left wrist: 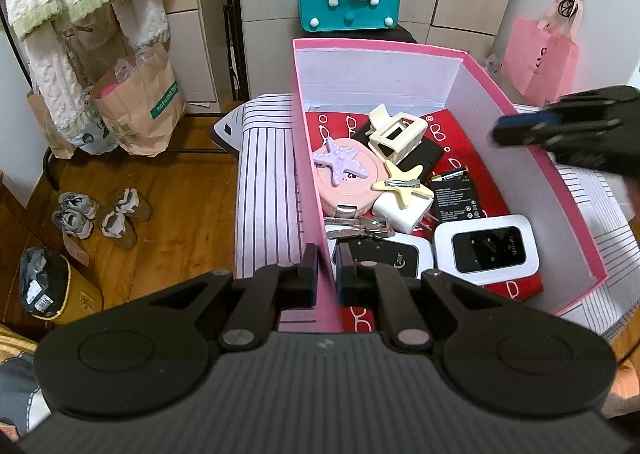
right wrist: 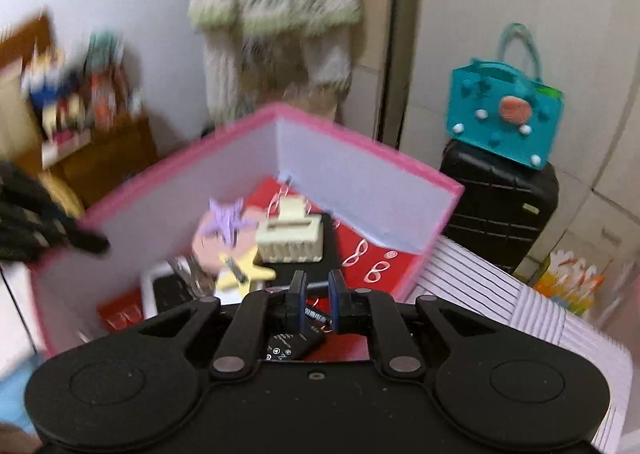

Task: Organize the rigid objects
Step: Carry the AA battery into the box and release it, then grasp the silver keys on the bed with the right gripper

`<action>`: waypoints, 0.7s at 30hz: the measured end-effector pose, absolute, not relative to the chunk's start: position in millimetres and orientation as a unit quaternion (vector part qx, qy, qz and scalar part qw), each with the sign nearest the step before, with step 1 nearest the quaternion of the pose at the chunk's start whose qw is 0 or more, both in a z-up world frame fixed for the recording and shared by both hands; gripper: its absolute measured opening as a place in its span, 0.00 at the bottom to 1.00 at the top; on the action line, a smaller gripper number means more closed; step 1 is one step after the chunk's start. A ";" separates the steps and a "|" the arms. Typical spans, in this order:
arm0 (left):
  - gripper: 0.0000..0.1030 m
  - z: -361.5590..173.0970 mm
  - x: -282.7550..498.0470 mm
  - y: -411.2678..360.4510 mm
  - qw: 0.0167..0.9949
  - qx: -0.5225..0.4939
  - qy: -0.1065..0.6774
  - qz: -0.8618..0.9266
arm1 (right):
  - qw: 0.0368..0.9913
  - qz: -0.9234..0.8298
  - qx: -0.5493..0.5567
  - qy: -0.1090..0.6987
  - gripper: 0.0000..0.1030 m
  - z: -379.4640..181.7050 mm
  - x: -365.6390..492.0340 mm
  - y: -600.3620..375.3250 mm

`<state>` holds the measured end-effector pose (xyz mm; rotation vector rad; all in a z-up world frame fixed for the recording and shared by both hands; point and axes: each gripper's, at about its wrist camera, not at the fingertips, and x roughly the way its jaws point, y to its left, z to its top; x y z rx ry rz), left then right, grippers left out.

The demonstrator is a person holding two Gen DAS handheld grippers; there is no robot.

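A: Left gripper [left wrist: 326,266]: my jaws are pinching the near wall of the pink box [left wrist: 308,158], one finger outside, one inside. Box sits on the striped cloth [left wrist: 264,182].

B: Contents ahead of it?

A: Just past the inner finger, two white wifi units [left wrist: 486,248], keys [left wrist: 360,226] beside them. Farther in: pink round case [left wrist: 346,184] with the purple starfish clip [left wrist: 338,160] on top, yellow starfish clip [left wrist: 402,186] on a white charger [left wrist: 404,212], cream claw clip [left wrist: 396,132], flat battery [left wrist: 458,198].

B: Right gripper?

A: Right gripper [right wrist: 318,294] hangs over the box's right side, view blurred. Jaws slightly parted; nothing pressed between them that I can make out. Red mat [right wrist: 376,254] lies just ahead.
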<state>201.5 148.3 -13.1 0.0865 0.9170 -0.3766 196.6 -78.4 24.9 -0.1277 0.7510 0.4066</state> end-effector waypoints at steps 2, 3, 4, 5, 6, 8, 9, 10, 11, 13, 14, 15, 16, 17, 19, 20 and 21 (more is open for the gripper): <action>0.08 -12.2 203.1 152.0 0.878 0.029 0.442 -0.182 | 0.921 0.179 -0.044 0.343 0.17 36.5 183.6 -93.7; 0.08 -12.1 203.3 152.8 0.877 0.025 0.443 -0.182 | 0.927 0.169 -0.040 0.332 0.18 42.0 174.7 -102.3; 0.08 -11.9 203.0 153.0 0.878 0.024 0.443 -0.182 | 0.931 0.162 -0.037 0.326 0.19 44.9 169.5 -107.8; 0.08 -11.7 202.6 153.0 0.878 0.024 0.442 -0.181 | 0.935 0.150 -0.033 0.321 0.20 47.9 162.9 -115.7; 0.08 -11.7 202.0 152.2 0.879 0.025 0.441 -0.179 | 0.937 0.142 -0.028 0.319 0.21 49.6 157.0 -124.4; 0.08 -11.8 201.8 151.2 0.880 0.027 0.440 -0.177 | 0.939 0.124 -0.019 0.321 0.22 48.5 152.4 -141.0; 0.08 -11.8 201.8 151.4 0.880 0.026 0.440 -0.176 | 0.939 0.116 -0.016 0.323 0.22 44.4 153.4 -148.6; 0.08 -11.7 201.8 151.5 0.880 0.024 0.440 -0.176 | 0.939 0.106 -0.013 0.326 0.22 41.2 151.7 -156.3; 0.08 -11.8 201.7 151.9 0.880 0.022 0.440 -0.175 | 0.939 0.097 -0.008 0.330 0.23 37.2 150.4 -165.0; 0.08 -12.5 201.2 153.1 0.881 0.018 0.440 -0.174 | 0.937 0.085 0.003 0.338 0.26 27.2 148.4 -180.7; 0.08 -12.6 201.3 153.1 0.881 0.015 0.440 -0.173 | 0.937 0.080 0.006 0.340 0.27 21.6 148.1 -186.0; 0.08 -12.6 201.5 153.3 0.881 0.013 0.441 -0.173 | 0.937 0.072 0.009 0.343 0.29 15.6 147.8 -191.9; 0.08 -12.2 201.7 153.6 0.880 0.011 0.442 -0.172 | 0.936 0.064 0.009 0.346 0.31 10.0 148.0 -196.7; 0.08 -11.8 202.0 153.9 0.880 0.011 0.444 -0.171 | 0.936 0.058 0.008 0.348 0.32 5.7 147.9 -200.0; 0.08 -11.7 203.3 153.8 0.879 0.009 0.445 -0.172 | 0.934 0.047 0.005 0.354 0.34 -5.3 150.3 -205.1; 0.08 -11.7 203.6 153.6 0.878 0.010 0.446 -0.172 | 0.933 0.048 0.005 0.356 0.34 -10.8 152.0 -206.2; 0.08 -11.9 203.7 153.3 0.878 0.012 0.447 -0.172 | 0.933 0.049 0.003 0.355 0.34 -14.9 150.7 -206.5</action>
